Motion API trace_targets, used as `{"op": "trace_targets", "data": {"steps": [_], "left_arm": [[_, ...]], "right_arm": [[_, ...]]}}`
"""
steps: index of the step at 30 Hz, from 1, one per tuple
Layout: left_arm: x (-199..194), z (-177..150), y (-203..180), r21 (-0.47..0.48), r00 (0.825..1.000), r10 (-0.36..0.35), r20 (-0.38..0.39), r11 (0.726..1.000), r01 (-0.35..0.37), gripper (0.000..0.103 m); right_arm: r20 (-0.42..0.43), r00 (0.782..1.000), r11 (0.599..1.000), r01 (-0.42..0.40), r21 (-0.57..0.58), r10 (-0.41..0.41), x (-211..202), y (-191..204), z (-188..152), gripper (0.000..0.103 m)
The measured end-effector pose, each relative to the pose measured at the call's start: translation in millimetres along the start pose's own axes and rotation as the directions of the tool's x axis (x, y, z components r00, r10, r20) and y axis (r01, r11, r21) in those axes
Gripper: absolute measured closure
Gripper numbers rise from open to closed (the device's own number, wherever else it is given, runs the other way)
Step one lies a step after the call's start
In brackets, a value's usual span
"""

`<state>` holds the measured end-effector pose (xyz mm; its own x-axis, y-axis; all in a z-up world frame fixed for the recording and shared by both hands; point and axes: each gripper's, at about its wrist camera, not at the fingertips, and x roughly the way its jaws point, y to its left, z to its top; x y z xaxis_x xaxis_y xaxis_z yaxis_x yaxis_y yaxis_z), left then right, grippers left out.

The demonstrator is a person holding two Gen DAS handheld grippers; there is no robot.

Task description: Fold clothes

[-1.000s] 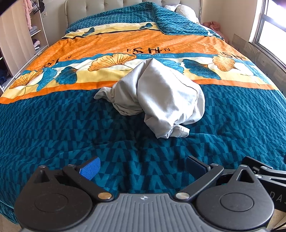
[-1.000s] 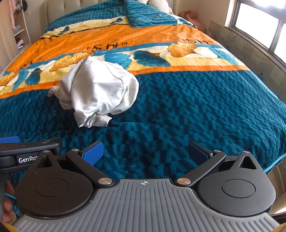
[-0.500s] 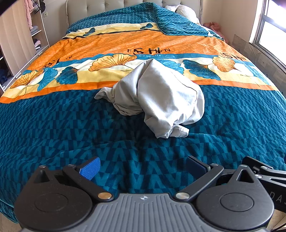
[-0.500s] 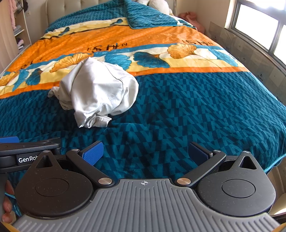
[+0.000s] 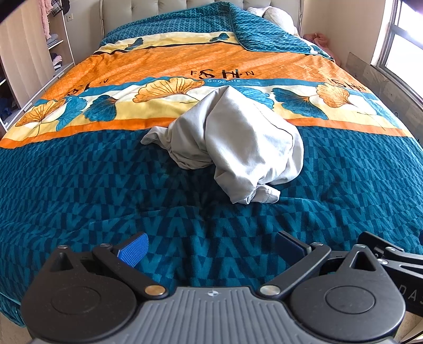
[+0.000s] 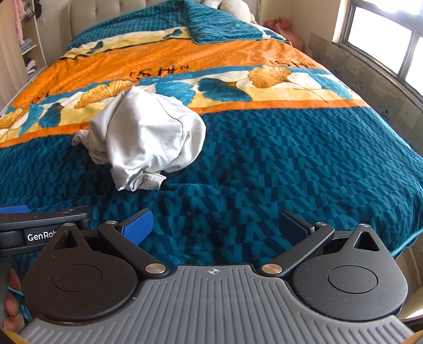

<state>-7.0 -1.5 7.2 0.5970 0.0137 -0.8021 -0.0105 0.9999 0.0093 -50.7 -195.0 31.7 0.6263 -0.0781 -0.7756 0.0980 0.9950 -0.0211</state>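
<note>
A crumpled light grey garment (image 5: 235,148) lies in a heap on the bed's teal, orange and cream blanket (image 5: 79,185). It also shows in the right wrist view (image 6: 145,137), left of centre. My left gripper (image 5: 211,248) is open and empty, held low over the near edge of the bed, well short of the garment. My right gripper (image 6: 215,230) is open and empty too, beside the left one, with the garment ahead to its left.
A padded headboard (image 5: 185,8) and pillows (image 5: 277,14) are at the far end. Open shelves with clothes (image 5: 53,47) stand on the left. A window (image 6: 383,39) and wall run along the right. The bed's right edge (image 6: 407,238) drops off near the right gripper.
Both grippers have crept slightly forward toward the garment; both stay open. The garment has not moved.
</note>
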Motion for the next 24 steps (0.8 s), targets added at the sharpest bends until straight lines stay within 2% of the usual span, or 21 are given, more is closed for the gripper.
{"op": "trace_targets", "data": {"steps": [24], "left_arm": [[-2.4, 0.1, 0.7, 0.0, 1.0, 0.012, 0.005, 1.0, -0.012, 0.001]], "right_arm": [[0.009, 1.0, 1.0, 0.001, -0.006, -0.001, -2.4, 2.0, 0.2, 0.0]]}}
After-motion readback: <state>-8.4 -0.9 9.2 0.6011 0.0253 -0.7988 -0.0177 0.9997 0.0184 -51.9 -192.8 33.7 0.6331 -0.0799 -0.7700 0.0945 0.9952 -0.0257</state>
